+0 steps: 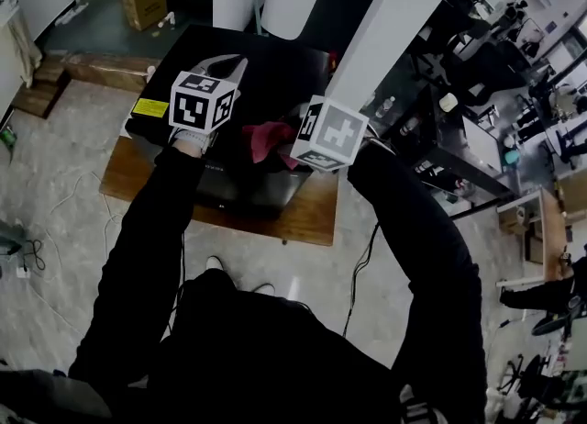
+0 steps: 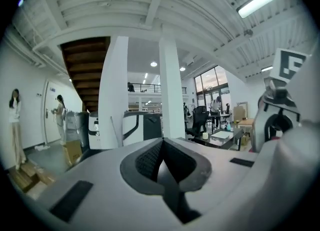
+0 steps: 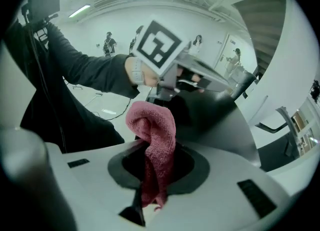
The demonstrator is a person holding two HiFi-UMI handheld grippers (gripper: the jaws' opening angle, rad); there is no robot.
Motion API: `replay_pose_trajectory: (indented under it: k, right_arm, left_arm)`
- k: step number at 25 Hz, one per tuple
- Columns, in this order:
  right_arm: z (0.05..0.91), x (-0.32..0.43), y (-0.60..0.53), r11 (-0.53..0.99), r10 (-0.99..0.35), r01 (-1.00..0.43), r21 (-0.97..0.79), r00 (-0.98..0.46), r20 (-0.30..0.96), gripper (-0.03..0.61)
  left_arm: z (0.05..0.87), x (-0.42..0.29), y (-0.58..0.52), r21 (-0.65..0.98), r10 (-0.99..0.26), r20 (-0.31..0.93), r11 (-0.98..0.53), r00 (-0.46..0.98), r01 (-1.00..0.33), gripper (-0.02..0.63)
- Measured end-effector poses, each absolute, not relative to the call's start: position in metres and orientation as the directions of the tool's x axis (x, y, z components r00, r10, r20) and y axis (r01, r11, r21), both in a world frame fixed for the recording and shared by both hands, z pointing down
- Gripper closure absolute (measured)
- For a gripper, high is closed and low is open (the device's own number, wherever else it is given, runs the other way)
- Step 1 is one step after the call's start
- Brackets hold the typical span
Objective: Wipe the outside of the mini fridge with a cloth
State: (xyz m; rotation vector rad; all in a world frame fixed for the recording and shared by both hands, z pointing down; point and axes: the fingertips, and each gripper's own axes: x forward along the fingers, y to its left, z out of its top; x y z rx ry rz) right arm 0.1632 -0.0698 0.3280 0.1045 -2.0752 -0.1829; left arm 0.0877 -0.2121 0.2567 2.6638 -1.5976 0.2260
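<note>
Red terry cloth [image 3: 152,130], one piece, is clamped between the fingers of the right gripper [image 3: 152,150]. Its long axis runs along the fingers and out past their tips, with the free end folded over to one side. One black mini fridge [image 1: 266,69] stands on one low wooden bench [image 1: 307,216]. The cloth is held over the fridge's top, between the two grippers. The left gripper [image 2: 162,147] has its fingers pressed together with nothing between them, above the same top.
</note>
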Motion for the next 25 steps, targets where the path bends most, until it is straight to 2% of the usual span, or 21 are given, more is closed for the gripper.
replay_pose_trajectory:
  k: [3, 6, 10, 17, 20, 25]
  right_arm:
    - [0.296, 0.147, -0.097, 0.966, -0.248, -0.082, 0.246, -0.565, 0.787, 0.500]
    - [0.262, 0.112, -0.134, 0.946, -0.322, -0.175, 0.274, -0.620, 0.716, 0.499]
    - [0.240, 0.056, -0.189, 0.931, -0.365, -0.269, 0.247, -0.641, 0.675, 0.497]
    - [0.261, -0.032, -0.309, 0.873, -0.453, -0.425, 0.241, -0.520, 0.724, 0.494]
    - [0.279, -0.061, -0.353, 0.851, -0.485, -0.443, 0.282, -0.456, 0.746, 0.494]
    - [0.316, -0.077, -0.411, 0.815, -0.477, -0.532, 0.228, -0.395, 0.785, 0.494]
  left_arm:
    - [0.231, 0.058, -0.194, -0.140, -0.905, 0.062, -0.426, 0.421, -0.894, 0.607]
    - [0.208, 0.008, -0.191, -0.141, -0.927, -0.005, -0.371, 0.376, -0.918, 0.607]
    - [0.211, -0.055, -0.199, -0.142, -0.940, -0.007, -0.337, 0.342, -0.931, 0.607]
    - [0.241, -0.121, -0.233, -0.106, -0.932, 0.078, -0.362, 0.355, -0.926, 0.607]
    - [0.246, -0.127, -0.249, -0.079, -0.914, 0.093, -0.402, 0.395, -0.912, 0.607]
    - [0.259, -0.131, -0.266, 0.001, -0.877, 0.149, -0.461, 0.456, -0.887, 0.607]
